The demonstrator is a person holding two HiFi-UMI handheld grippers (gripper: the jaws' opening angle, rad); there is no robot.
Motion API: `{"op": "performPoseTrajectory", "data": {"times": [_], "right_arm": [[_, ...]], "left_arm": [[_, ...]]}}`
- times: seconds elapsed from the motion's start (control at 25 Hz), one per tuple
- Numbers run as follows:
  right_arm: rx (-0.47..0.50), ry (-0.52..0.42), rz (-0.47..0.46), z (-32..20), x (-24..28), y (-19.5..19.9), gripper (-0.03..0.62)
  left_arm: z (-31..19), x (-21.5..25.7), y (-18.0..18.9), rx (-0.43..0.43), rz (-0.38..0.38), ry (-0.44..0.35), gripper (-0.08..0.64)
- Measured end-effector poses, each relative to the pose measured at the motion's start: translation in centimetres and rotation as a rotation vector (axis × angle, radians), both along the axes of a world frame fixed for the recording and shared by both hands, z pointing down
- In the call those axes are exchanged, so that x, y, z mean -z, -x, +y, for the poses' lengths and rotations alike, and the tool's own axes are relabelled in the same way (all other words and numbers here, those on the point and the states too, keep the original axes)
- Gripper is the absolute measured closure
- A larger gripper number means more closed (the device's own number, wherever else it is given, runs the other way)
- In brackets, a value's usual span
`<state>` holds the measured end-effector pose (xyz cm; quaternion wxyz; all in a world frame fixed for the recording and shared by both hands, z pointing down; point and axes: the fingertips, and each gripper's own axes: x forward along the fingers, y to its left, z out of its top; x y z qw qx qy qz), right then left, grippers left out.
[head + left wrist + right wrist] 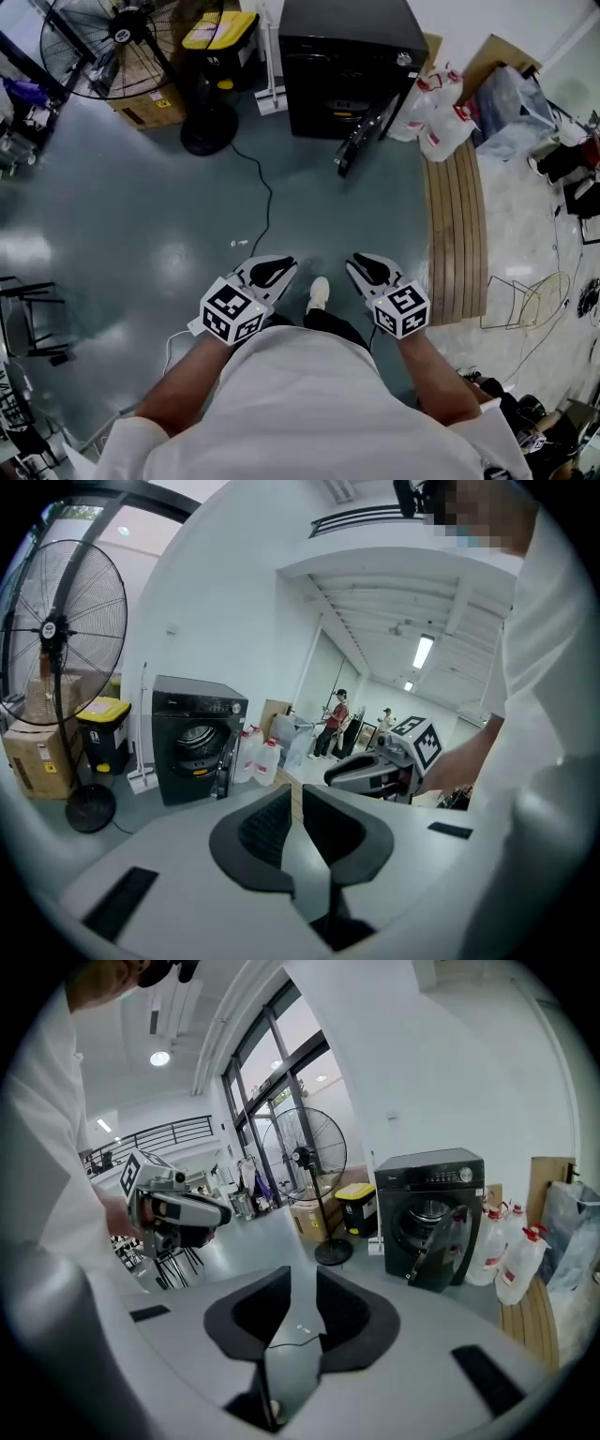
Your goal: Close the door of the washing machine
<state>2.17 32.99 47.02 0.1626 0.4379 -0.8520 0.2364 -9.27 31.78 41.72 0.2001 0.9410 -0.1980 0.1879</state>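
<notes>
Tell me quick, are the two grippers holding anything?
Left gripper: open just a little, holding nothing.
Right gripper: open, holding nothing.

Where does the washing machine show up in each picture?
Head view: washing machine top centre, door ajar.
Left gripper view: washing machine left of centre.
Right gripper view: washing machine right of centre.
Shared landmark: the white jugs beside it.
</notes>
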Motion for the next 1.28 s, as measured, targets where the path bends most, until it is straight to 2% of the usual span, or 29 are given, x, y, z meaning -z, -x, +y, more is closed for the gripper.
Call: {"op": "performPoseTrajectory", "data": {"times": [0.28, 0.6, 0.72, 1.04, 1.28], "right_arm": [[-0.016, 0.039, -0.019, -5.4, -1.4, -2.7, 0.489], [-0.09, 0.095, -0.011, -12.2, -3.6, -4.7, 0.491], [-0.13, 0.112, 0.009, -15.6, -3.9, -4.9, 0.492], [-0.3, 0.17, 0.023, -23.6, -5.0, -5.8, 0.503], [-0.398, 0.24, 0.015, -27.2, -7.8, -7.7, 0.495]], "left_arm": [[-4.4, -0.5, -2.1, 0.017, -0.019, 0.028, 0.509], [-11.7, -1.0, -2.5, -0.03, 0.001, 0.031, 0.532], [-15.7, -0.8, -1.8, -0.068, 0.009, 0.033, 0.538], [-24.1, 0.0, -0.2, -0.232, 0.027, 0.025, 0.543], [-28.1, -1.2, 0.9, -0.278, 0.014, 0.055, 0.543]]}}
